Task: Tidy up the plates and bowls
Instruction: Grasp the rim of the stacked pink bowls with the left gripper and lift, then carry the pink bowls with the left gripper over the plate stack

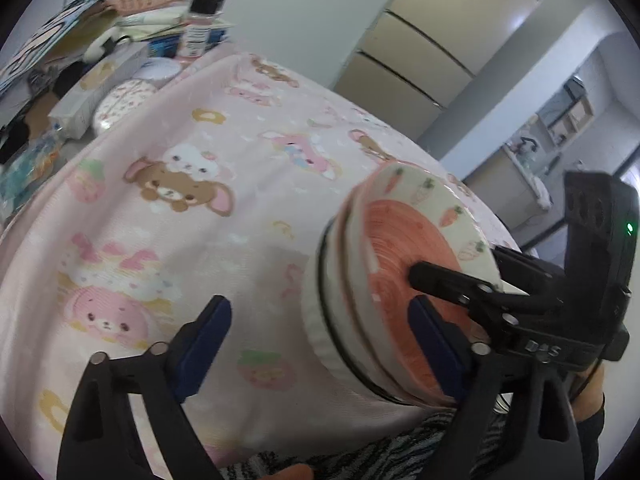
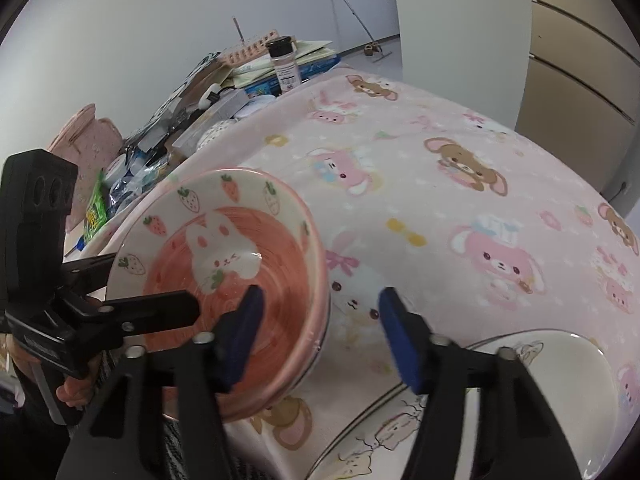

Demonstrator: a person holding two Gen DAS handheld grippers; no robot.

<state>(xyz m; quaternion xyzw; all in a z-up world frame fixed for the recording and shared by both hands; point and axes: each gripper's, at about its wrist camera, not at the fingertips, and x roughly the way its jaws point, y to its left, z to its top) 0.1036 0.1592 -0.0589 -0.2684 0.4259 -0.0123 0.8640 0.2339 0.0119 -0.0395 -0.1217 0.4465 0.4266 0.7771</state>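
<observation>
- A stack of bowls (image 1: 384,216) is seen on the pink cartoon-printed cloth (image 1: 240,128), at the near edge of the table.
- The top bowl (image 2: 224,248) is painted orange-red inside, with a white rabbit and a ring of strawberries on its rim; it is nested in at least one more bowl and a white ribbed one with a dark line.
- The left gripper (image 1: 318,308) is held wide open: one blue pad is seen over the top bowl's inside, the other outside the stack on its left, so the near wall is straddled but not clamped.
- The right gripper (image 2: 320,294) is likewise spread: its left pad lies over the bowl's inside, its right pad over the cloth, and the rim is between them.
- Whether any pad touches the china cannot be told.
- A white plate (image 2: 560,380) with small cartoon figures lies just right of the stack, near the right gripper; it is cut off by the frame edge and partly covered by a black finger.
- The stack's lower bowls are shown only as edges, so their count is uncertain.
- The rabbit is hidden in the left wrist view by the steep angle, and the stack is blurred there.
- At the far left, a bottle (image 2: 285,66) and a pile of clutter (image 1: 120,40) can be made out only roughly.
</observation>
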